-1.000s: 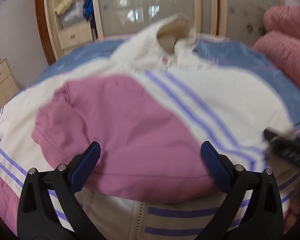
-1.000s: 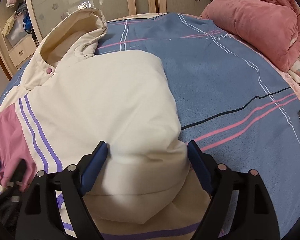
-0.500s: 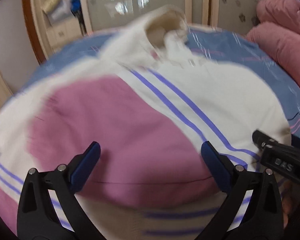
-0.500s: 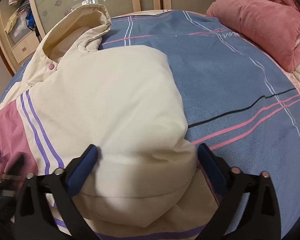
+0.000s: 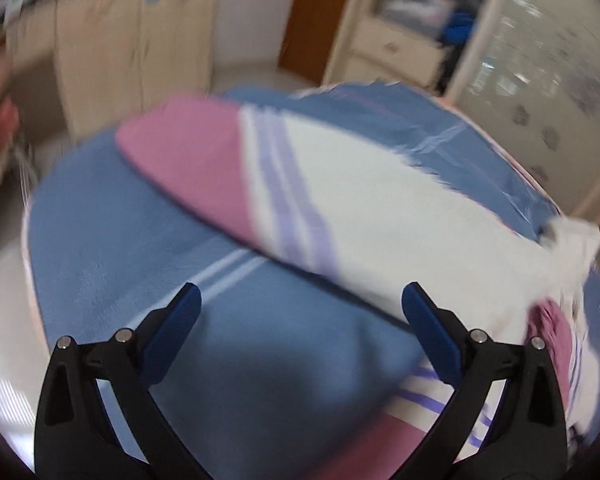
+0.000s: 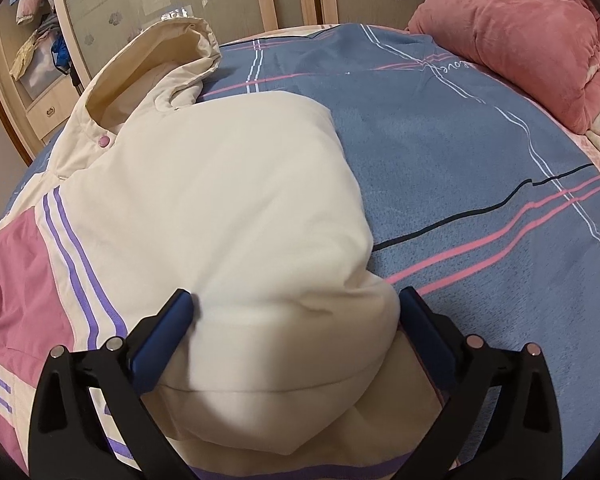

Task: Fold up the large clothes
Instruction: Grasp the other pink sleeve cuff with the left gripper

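One unfolded sleeve (image 5: 284, 184) stretches ahead-right of the wide, empty left claw (image 5: 300, 332), while the right claw (image 6: 296, 328), jaws just opened wide, straddles the jacket's (image 6: 220, 208) folded side.

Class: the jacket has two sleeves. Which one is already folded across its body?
The plain cream padded sleeve, folded over beneath the right gripper. The other sleeve, pink-ended with purple stripes, still lies stretched out on the blue bedsheet.

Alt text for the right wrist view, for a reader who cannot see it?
A cream jacket with pink panels and purple stripes lies on a blue striped bedsheet, one sleeve folded across it. The open right gripper straddles that fold; a pink quilt sits behind.
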{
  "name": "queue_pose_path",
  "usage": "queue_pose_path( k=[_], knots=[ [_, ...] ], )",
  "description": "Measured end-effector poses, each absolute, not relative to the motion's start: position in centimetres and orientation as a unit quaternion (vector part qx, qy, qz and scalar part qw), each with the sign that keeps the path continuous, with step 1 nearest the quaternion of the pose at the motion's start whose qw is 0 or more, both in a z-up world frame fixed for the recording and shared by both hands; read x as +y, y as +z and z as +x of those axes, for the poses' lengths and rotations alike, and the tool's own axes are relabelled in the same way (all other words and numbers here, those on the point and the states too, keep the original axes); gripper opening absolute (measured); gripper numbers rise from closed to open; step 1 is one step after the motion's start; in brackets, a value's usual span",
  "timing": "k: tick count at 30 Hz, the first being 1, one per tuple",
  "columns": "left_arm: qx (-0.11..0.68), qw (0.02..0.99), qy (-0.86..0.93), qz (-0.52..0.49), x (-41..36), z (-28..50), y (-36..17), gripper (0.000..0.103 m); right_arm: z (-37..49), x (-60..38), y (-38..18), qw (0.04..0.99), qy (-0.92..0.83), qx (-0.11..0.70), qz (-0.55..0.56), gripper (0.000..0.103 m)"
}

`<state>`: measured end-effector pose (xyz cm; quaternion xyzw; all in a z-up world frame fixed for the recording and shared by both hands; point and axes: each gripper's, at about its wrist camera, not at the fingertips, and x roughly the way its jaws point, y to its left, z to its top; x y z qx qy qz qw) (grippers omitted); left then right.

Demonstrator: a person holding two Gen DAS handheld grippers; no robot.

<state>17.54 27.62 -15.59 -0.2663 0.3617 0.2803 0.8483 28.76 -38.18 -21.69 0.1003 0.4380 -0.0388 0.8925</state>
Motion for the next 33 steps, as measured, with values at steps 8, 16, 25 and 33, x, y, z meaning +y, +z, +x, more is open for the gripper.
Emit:
queue_pose_path(
  k=[8,16,25,33],
  knots=[
    [0.293,0.826,0.266,-0.401,36.3,21.2,-19.4,0.100,29.0,-38.4,-22.0,0.890,-0.035,0.441,0.106,0.102],
    [0.228,0.881,0.179,-0.375,30.9,25.7,-12.3,0.016,29.2,-38.2,-22.0,0.889,-0.037,0.444,0.104,0.102],
    [0.300,0.915,-0.227,-0.147,1.6,29.3,-3.9,0.029,29.1,-38.4,-22.0,0.890,-0.033,0.441,0.112,0.102],
    [0.362,0.901,-0.233,-0.063,-6.9,29.1,-7.4,0.069,29.0,-40.1,-21.9,0.880,-0.026,0.442,0.171,0.102]
  ],
)
